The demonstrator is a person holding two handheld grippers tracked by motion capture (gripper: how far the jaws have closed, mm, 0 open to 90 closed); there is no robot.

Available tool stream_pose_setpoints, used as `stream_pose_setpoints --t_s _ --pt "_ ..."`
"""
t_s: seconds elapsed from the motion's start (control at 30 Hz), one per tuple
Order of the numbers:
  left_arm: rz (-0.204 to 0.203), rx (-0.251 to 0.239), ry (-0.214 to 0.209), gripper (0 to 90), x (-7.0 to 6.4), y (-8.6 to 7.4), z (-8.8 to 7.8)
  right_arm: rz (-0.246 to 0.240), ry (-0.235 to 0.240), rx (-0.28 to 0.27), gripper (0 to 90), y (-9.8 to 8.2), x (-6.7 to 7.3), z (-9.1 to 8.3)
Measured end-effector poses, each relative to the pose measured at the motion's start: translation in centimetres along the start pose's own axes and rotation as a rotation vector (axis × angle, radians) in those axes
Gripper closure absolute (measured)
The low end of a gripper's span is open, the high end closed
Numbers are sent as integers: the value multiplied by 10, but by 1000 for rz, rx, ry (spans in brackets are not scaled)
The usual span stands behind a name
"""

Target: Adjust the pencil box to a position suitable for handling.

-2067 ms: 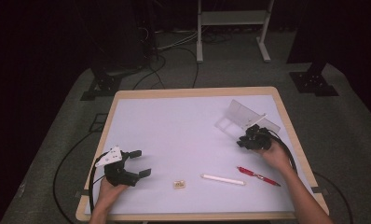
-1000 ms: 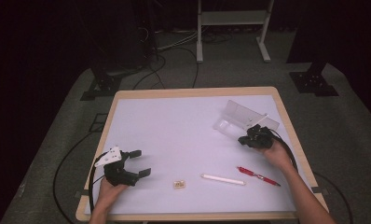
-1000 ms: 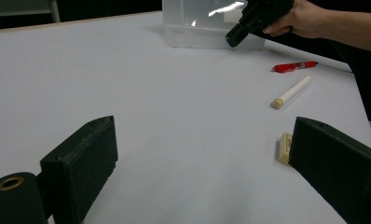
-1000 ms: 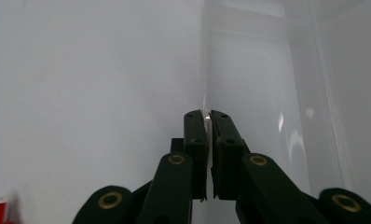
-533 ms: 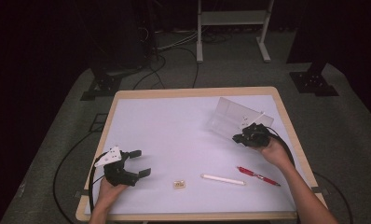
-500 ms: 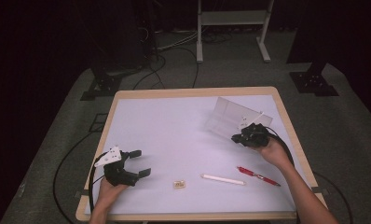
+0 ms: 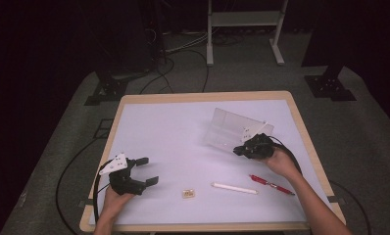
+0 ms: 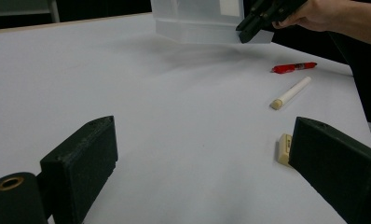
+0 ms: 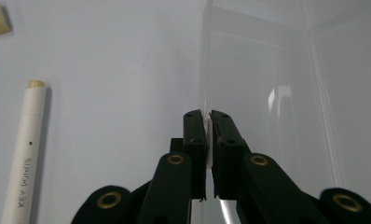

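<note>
A clear plastic box (image 7: 231, 128) hangs tilted over the table's right half, one edge lifted. My right gripper (image 7: 240, 150) is shut on the thin wall of this box (image 9: 267, 70); in the right gripper view the two jaws (image 9: 208, 116) pinch the wall between them. My left gripper (image 7: 149, 170) rests near the front left corner, open and with nothing in it. In the left gripper view my left gripper (image 8: 204, 140) has its jaws wide apart, and the box (image 8: 197, 21) and the right gripper (image 8: 256, 23) are far off at the top.
A white marker (image 7: 234, 188) and a red pen (image 7: 271, 184) lie near the front right of the white table (image 7: 183, 127). A small beige eraser (image 7: 187, 194) sits at the front middle. Beyond the table stand dark equipment feet and cables on a grey floor.
My right gripper has moved left and a little up, carrying the clear box, which now stands steeper and farther left. The left gripper has stayed put.
</note>
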State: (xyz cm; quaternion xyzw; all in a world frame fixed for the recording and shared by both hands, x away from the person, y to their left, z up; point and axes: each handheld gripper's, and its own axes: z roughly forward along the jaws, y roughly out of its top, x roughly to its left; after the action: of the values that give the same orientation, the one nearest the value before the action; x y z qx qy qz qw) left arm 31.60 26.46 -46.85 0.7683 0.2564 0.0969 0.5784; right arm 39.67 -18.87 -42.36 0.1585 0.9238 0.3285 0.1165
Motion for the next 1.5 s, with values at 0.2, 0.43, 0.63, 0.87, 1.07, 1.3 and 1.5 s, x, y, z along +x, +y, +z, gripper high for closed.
stream_pose_setpoints --t_s 0.2,0.43,0.63,0.87,1.07,1.3,1.5 --pt "0 -1 -1 74 0 0 0 -26 27 -15 850 6 7 6" --pt "-5 -4 -1 74 0 0 0 -63 71 -5 848 15 15 22" --pt "-4 -8 -1 74 0 0 0 -90 94 5 848 20 21 34" --pt "-3 -10 0 74 0 0 -1 -102 125 7 848 23 26 46" --pt "-8 -18 -1 74 1 0 -2 -83 144 11 850 21 26 51" --pt "-6 -15 0 74 1 0 -2 -50 160 18 845 19 25 53" --pt "-5 -16 0 74 0 0 -1 -30 181 25 766 19 25 53"
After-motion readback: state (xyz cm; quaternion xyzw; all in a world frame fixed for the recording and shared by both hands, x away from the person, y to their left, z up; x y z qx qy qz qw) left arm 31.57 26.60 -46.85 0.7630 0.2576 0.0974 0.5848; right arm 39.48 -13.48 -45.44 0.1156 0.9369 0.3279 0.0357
